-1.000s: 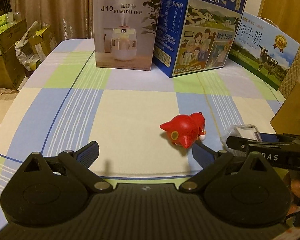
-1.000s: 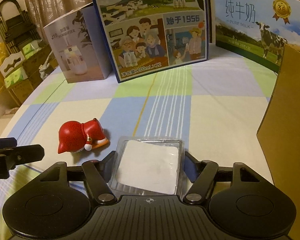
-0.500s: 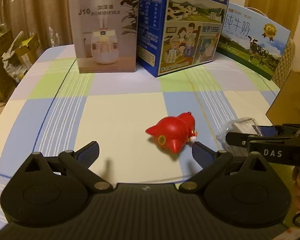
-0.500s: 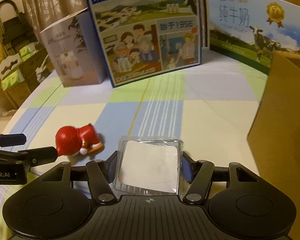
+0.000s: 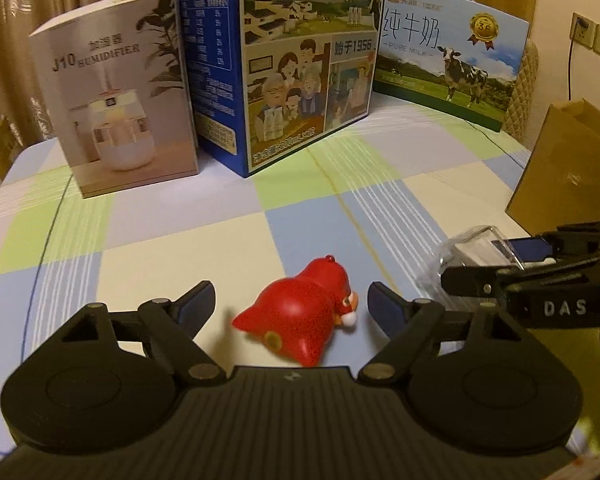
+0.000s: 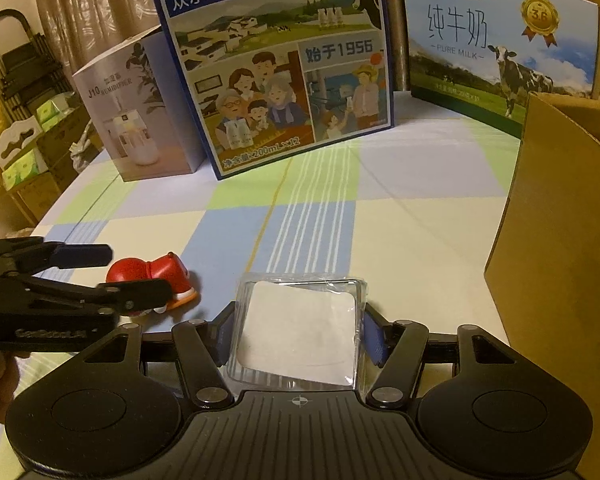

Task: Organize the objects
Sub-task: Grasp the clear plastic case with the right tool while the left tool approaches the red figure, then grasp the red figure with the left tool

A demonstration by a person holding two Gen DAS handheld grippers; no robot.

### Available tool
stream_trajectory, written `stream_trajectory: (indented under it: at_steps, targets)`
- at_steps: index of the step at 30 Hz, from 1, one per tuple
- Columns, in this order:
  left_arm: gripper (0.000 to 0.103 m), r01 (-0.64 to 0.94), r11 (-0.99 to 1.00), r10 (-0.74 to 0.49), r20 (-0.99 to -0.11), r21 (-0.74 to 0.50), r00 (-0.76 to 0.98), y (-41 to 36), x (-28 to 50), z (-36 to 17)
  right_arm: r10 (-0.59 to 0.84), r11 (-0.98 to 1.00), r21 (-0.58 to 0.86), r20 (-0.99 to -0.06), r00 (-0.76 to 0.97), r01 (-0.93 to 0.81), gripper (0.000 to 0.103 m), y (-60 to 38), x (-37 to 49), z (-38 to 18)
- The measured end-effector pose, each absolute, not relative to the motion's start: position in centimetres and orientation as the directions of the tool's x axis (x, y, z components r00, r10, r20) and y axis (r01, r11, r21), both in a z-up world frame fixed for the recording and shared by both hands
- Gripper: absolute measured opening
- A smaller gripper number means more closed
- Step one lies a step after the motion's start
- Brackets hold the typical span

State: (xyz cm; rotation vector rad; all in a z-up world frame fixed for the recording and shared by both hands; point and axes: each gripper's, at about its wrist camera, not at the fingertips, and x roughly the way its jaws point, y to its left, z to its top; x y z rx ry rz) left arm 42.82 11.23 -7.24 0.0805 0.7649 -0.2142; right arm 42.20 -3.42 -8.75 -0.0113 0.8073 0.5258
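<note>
Left claw (image 5: 290, 300): jaws lately closing, yet parted, astride red figurine (image 5: 300, 320) without contact. Figurine: glossy red, toppled on its side, pointed ear, white and orange trim, on cream square of checked bench (image 5: 172, 240). Right claw (image 6: 296, 326): clamped on clear plastic case (image 6: 300, 336), white square insert within, held above bench just right of figurine. Brown cardboard box (image 6: 560, 260) noted at far right.
</note>
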Motion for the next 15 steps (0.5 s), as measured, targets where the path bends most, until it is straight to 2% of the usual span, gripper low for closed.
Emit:
stream_trajectory:
  at_steps: [6, 9, 12, 15]
  targets:
    - [0.073, 0.256, 0.967, -0.186, -0.723, -0.014, 0.665, 10.4, 43.9, -8.3, 0.443, 0.874, 0.193, -0.694, 0.568, -0.446, 0.059, -3.7, 42.4, -8.9]
    - [0.065, 0.243, 0.970, -0.172, -0.734, -0.011, 0.657, 10.3, 44.0, -8.8, 0.445, 0.874, 0.195, -0.693, 0.568, -0.446, 0.059, -3.7, 42.4, -9.0]
    - [0.064, 0.232, 0.972, -0.175, -0.742, -0.027, 0.647, 10.6, 43.6, -8.7, 0.448, 0.872, 0.198, -0.694, 0.563, -0.449, 0.059, -3.6, 42.3, -8.9]
    - [0.055, 0.221, 0.975, -0.159, -0.749, -0.016, 0.644, 10.5, 42.9, -8.4, 0.451, 0.870, 0.199, -0.693, 0.563, -0.451, 0.059, -3.6, 42.0, -8.7]
